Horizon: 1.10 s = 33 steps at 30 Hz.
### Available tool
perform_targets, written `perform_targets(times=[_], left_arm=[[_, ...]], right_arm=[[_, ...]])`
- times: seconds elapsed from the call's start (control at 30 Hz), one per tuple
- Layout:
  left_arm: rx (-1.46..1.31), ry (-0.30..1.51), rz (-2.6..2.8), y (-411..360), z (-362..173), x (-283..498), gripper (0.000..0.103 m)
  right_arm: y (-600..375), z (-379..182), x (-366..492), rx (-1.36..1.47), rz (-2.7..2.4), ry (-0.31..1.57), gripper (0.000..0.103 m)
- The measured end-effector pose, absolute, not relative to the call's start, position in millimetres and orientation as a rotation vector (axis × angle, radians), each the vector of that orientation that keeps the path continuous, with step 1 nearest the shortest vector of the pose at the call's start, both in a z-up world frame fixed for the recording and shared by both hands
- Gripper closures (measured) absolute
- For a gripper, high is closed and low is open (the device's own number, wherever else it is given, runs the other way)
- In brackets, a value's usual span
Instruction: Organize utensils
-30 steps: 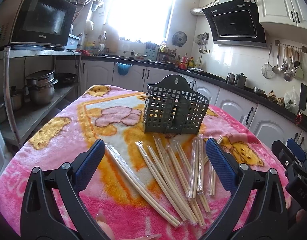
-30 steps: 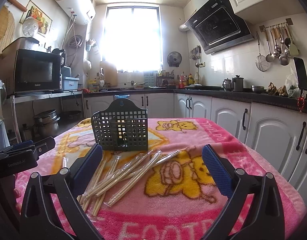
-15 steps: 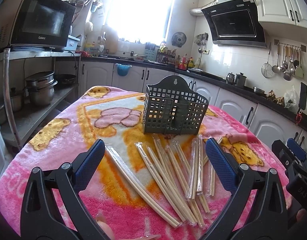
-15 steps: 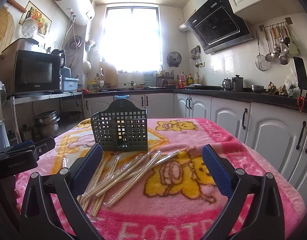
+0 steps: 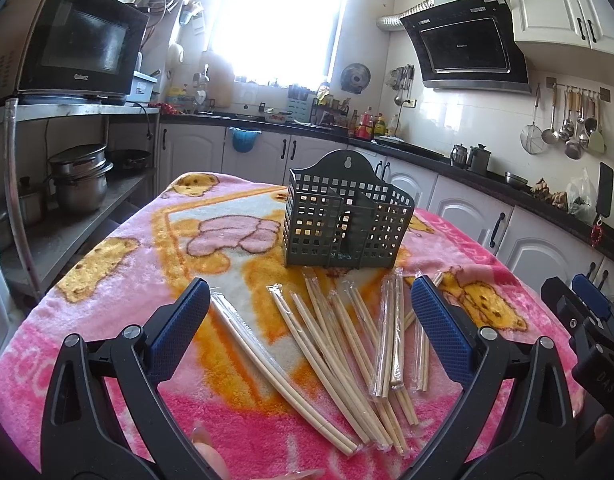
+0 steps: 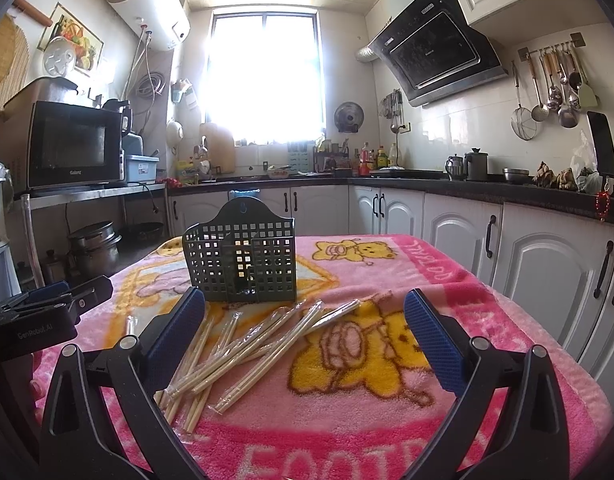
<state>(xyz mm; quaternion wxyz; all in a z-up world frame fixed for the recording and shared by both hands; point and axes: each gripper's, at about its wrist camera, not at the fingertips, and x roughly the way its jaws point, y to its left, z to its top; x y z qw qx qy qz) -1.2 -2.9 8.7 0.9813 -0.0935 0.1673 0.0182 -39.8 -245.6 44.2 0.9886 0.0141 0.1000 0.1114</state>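
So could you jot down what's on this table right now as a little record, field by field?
surface: pink cartoon blanket over the table
holder: dark green grid basket, upright, no chopsticks inside
utensils: wrapped chopsticks, scattered flat in front of the basket
left gripper: jaws wide open, empty, above the chopsticks
right gripper: jaws wide open, empty
progress: nothing sorted yet

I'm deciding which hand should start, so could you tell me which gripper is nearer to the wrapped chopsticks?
Left. The left gripper hangs open directly over the wrapped chopsticks; the right gripper is open too, with the pile toward its left finger.
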Motion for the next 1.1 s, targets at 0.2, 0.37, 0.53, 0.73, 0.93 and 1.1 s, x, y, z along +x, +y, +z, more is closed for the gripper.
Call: perform_targets(times=[0.2,0.37,0.53,0.73,0.93,1.1], left_arm=[[-0.195,0.342,0.027,-5,9,1,0.010],[-0.192,0.354,0.017,-8,6,7,0.010],[-0.194,0.368,0.022,-4,4,14,0.010],[-0.199,0.425,0.061,13,2,35,0.010],[-0.187,0.443,0.109,30,8,51,0.010],[-0.201,0.466,0.144,47,14,65,0.010]], right_arm=[[-246,45,-39,0.028,0.225,0.211,0.006],[-248,46,-37,0.031,0.216,0.216,0.006],[-249,49,-29,0.024,0.212,0.233,0.006],[-247,54,-6,0.002,0.229,0.280,0.006],[-240,60,24,-0.025,0.258,0.345,0.006],[-233,62,51,-0.017,0.283,0.402,0.006]])
